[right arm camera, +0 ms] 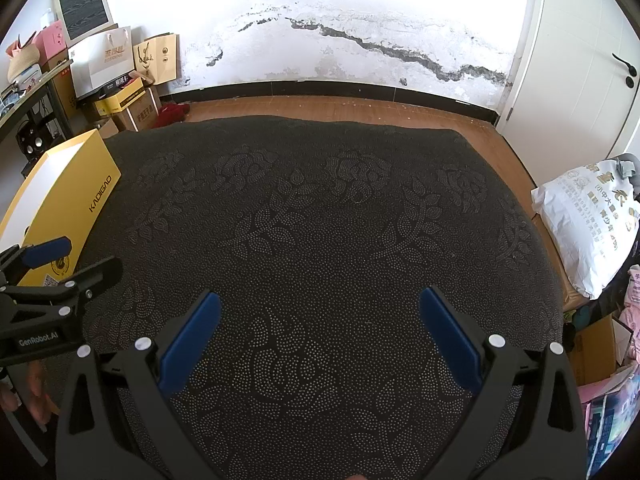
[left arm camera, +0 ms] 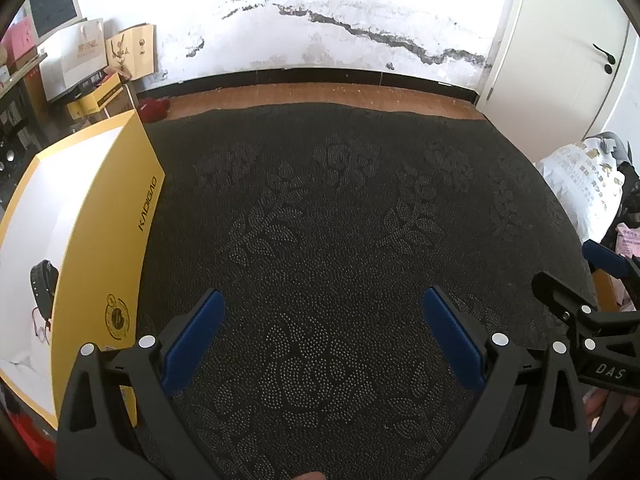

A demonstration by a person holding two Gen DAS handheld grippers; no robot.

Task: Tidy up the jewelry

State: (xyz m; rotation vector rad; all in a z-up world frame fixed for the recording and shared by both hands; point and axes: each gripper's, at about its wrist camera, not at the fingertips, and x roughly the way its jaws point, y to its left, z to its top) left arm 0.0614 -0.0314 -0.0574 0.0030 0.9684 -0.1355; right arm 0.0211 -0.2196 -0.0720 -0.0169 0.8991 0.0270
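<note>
Two grippers hover over a dark patterned cloth [left arm camera: 340, 240], side by side. Left gripper [left arm camera: 324, 332] has its jaws wide apart with nothing between them; same for the right gripper [right arm camera: 320, 334]. Off at 9 o'clock in the left view sits an open yellow box [left arm camera: 100, 248] with a white inside. A black band [left arm camera: 42, 284] and a thin red cord [left arm camera: 40, 322] lie in it. White door [right arm camera: 580, 60] at 2 o'clock.

White wall [right arm camera: 320, 40] cracked, peeling (overexposed glare above); wooden floor [right arm camera: 320, 108]; white door [right arm camera: 580, 60] right; dark patterned bedspread [right arm camera: 320, 220].
</note>
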